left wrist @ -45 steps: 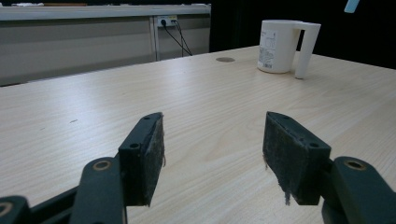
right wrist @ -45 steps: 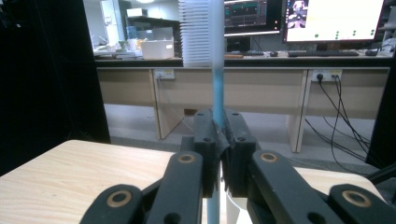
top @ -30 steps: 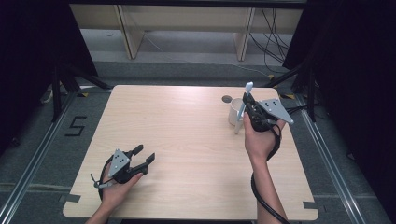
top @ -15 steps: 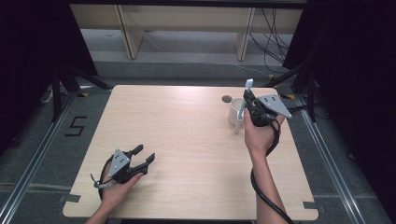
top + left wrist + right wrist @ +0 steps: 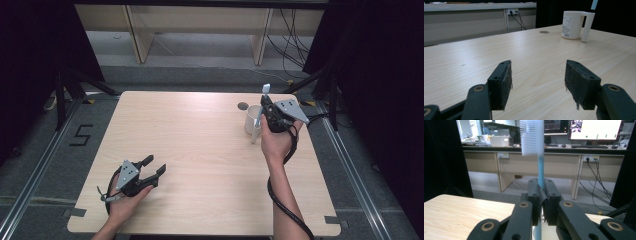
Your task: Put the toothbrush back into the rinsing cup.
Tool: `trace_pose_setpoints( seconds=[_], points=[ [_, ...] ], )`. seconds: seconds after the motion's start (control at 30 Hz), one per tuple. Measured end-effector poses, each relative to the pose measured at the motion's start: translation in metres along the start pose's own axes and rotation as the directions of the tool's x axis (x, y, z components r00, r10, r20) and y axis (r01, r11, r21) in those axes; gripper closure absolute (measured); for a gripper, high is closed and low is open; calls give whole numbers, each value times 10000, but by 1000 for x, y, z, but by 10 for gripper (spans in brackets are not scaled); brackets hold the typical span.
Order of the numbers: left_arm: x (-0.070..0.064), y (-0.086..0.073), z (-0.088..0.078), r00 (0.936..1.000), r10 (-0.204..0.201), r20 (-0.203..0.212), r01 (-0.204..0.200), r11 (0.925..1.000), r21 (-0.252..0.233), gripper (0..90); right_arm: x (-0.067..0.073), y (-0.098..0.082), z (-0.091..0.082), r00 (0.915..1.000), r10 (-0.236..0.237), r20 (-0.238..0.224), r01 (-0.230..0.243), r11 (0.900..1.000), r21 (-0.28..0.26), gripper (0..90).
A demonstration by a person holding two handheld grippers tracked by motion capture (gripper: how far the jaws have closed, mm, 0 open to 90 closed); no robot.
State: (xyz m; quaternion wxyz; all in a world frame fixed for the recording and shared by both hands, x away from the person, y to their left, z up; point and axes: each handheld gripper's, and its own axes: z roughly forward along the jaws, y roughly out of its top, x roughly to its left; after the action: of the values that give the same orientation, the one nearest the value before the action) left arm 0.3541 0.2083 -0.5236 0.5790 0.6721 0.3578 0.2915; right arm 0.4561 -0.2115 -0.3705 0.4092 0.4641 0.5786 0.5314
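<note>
My right gripper is shut on a toothbrush with a blue-and-white handle, held upright with the bristle head on top. In the right gripper view the handle is pinched between the black pads and the bristles face left. A white mug stands on the table just left of this gripper, its handle turned toward the near side. Whether the brush's lower end is inside the mug is hidden. My left gripper rests open on the table at the near left, nothing between its pads, with the mug far ahead.
The light wooden table has a small round hole near its far edge by the mug. Black stand legs and cables lie on the floor beyond the right edge. A wooden bench frame stands behind the table.
My right gripper has shifted slightly toward the far side and closer to the mug, carrying the toothbrush along. The left gripper has stayed where it was.
</note>
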Motion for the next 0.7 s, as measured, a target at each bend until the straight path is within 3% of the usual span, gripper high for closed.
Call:
trace_pose_setpoints(
  seconds=[0.2, 0.4, 0.7],
  points=[
    [-1, 0, 0, 10000, 64, 1, -64, 10000, 17, 381, -1, -5, 3, 9998, 186, 64, -186, 9998, 65, 861],
    [-1, 0, 0, 10000, 56, 9, -56, 10000, 19, 381, -4, -7, 5, 9999, -55, 147, 53, 9999, 112, 861],
    [-1, 0, 0, 10000, 78, 18, -78, 10000, 28, 380, -4, -12, 8, 9999, 10, 159, -13, 9998, 173, 861]
  ],
)
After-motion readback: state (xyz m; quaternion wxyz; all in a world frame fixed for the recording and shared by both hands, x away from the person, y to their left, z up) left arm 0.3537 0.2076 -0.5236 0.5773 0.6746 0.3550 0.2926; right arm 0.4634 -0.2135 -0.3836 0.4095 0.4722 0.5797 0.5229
